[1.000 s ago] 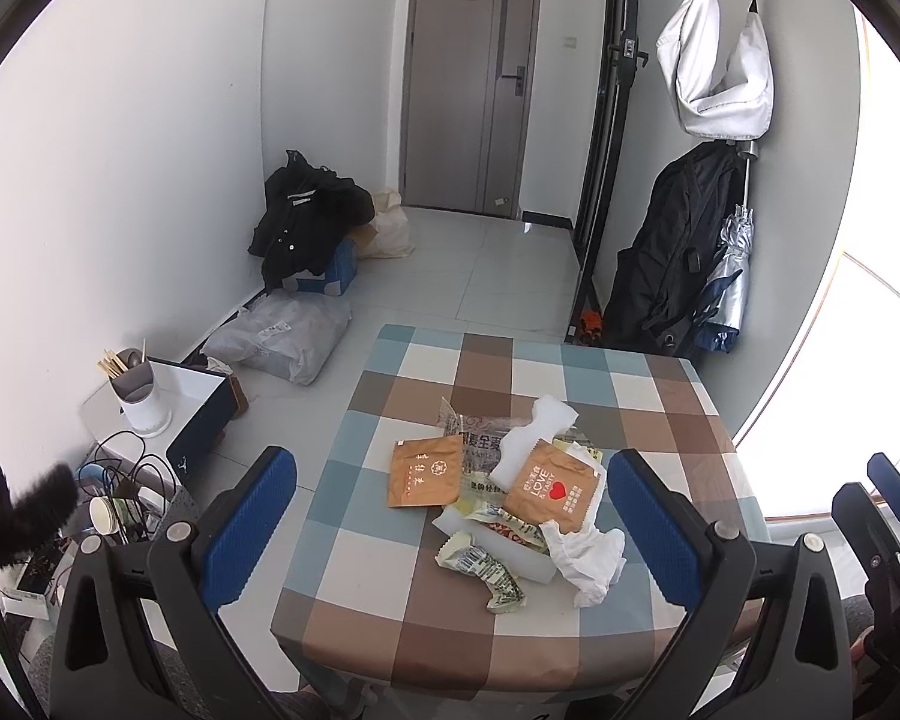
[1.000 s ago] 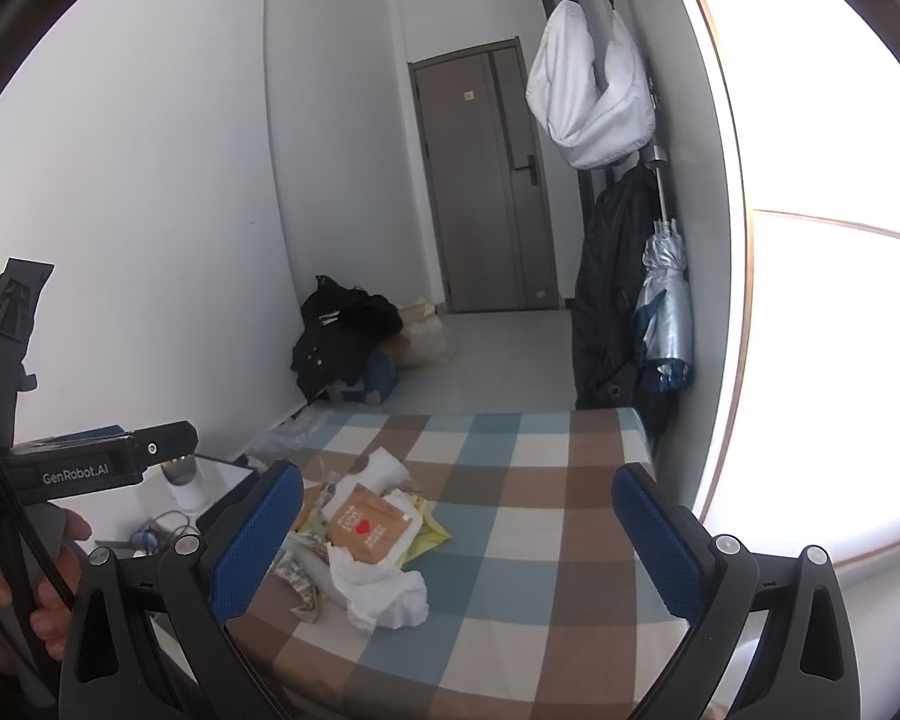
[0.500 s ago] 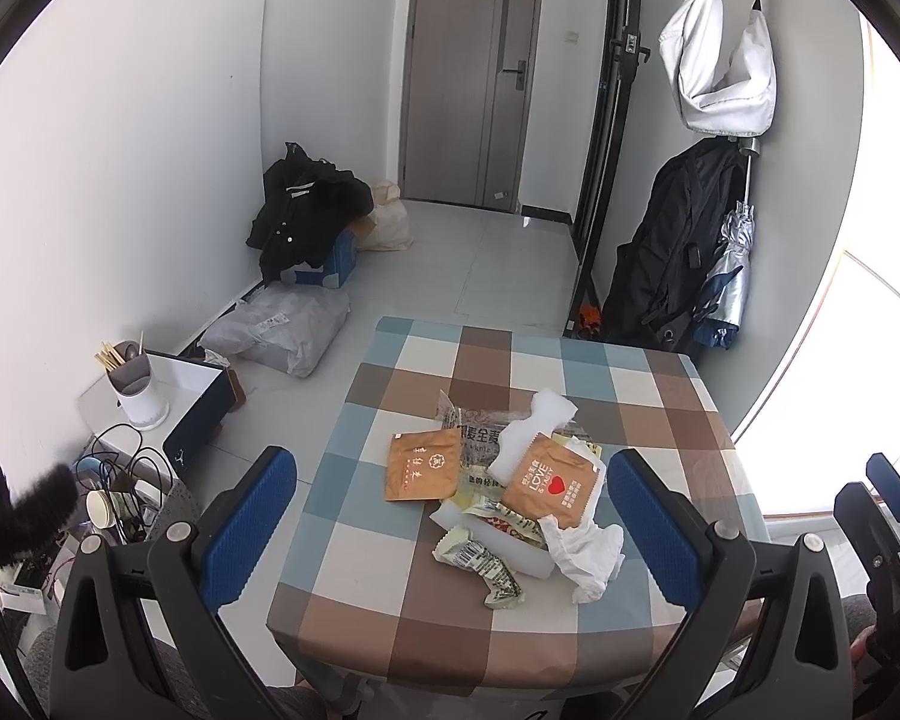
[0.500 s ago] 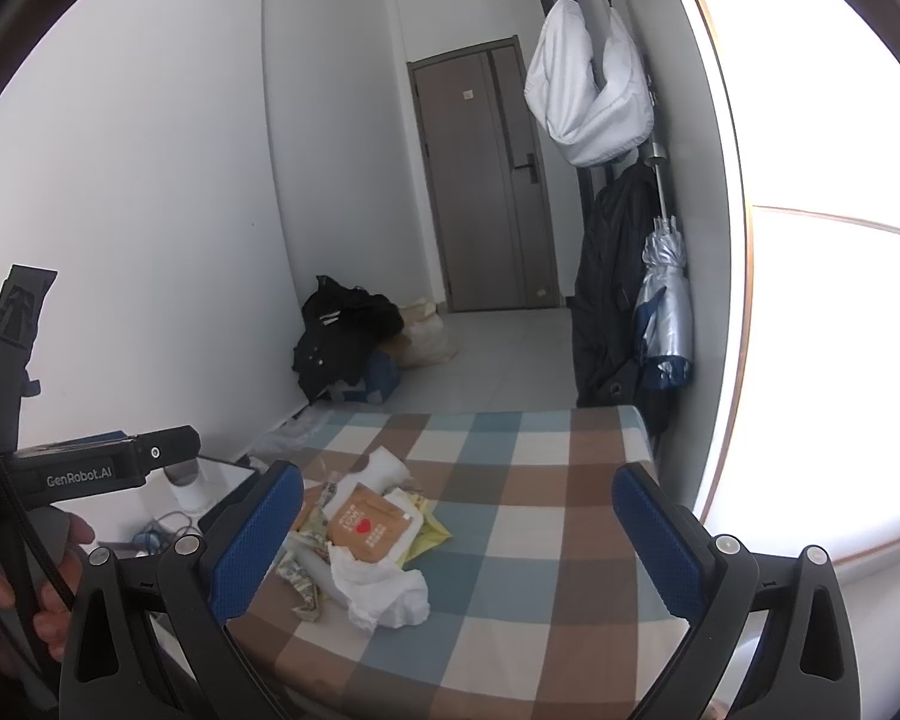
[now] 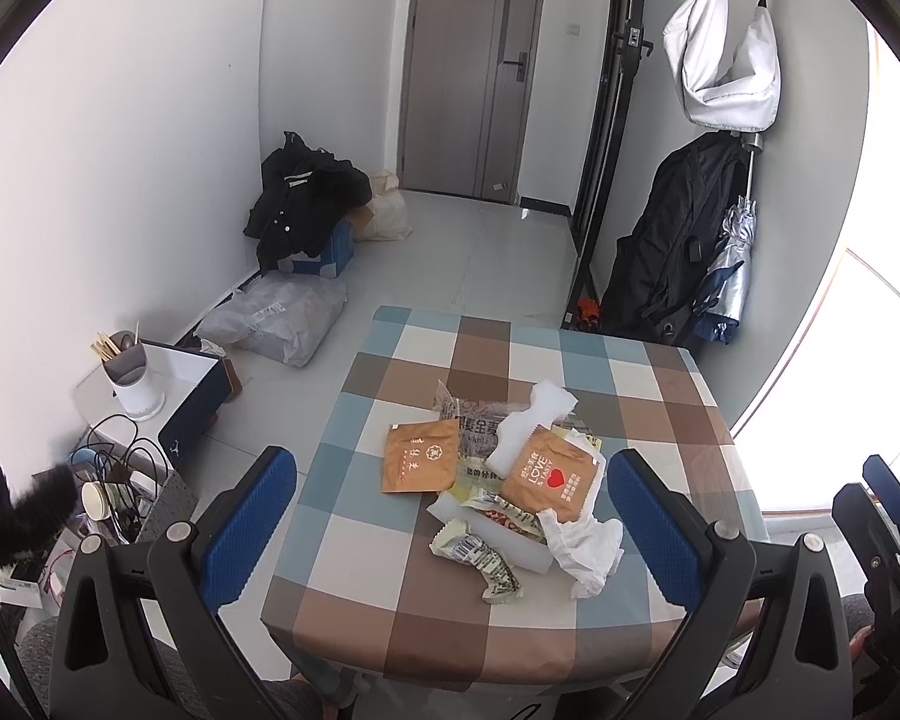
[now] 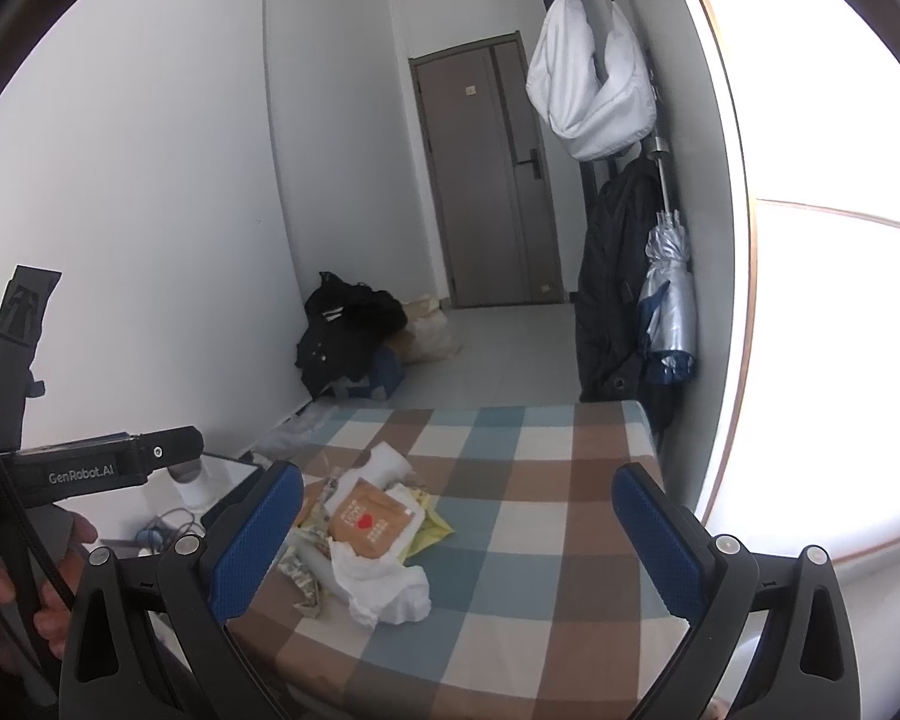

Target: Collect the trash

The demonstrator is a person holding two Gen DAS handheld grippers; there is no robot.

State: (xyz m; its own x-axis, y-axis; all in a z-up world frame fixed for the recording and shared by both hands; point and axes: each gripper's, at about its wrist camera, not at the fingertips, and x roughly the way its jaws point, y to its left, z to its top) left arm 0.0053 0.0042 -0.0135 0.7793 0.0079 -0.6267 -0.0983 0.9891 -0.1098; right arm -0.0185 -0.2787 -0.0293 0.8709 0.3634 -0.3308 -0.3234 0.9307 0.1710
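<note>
A pile of trash lies on the checked tablecloth [image 5: 426, 618]: an orange packet [image 5: 419, 463], an orange packet with a red heart [image 5: 551, 475], a crumpled white tissue [image 5: 588, 546], a crumpled green wrapper [image 5: 479, 558] and a clear printed wrapper [image 5: 474, 417]. My left gripper [image 5: 450, 516] is open and empty, above the table's near side. My right gripper [image 6: 456, 531] is open and empty, to the right of the pile; the heart packet [image 6: 371, 519] and tissue [image 6: 384, 588] show near its left finger.
A low white box [image 5: 174, 372] with a utensil cup [image 5: 129, 375] and cables stands left of the table. Bags and a black jacket [image 5: 303, 198] lie on the floor by the wall. Coats and an umbrella [image 5: 729, 258] hang at the right. A door is at the back.
Both grippers have drifted slightly; the table and pile sit a little lower and closer in the left wrist view. Nothing was taken hold of.
</note>
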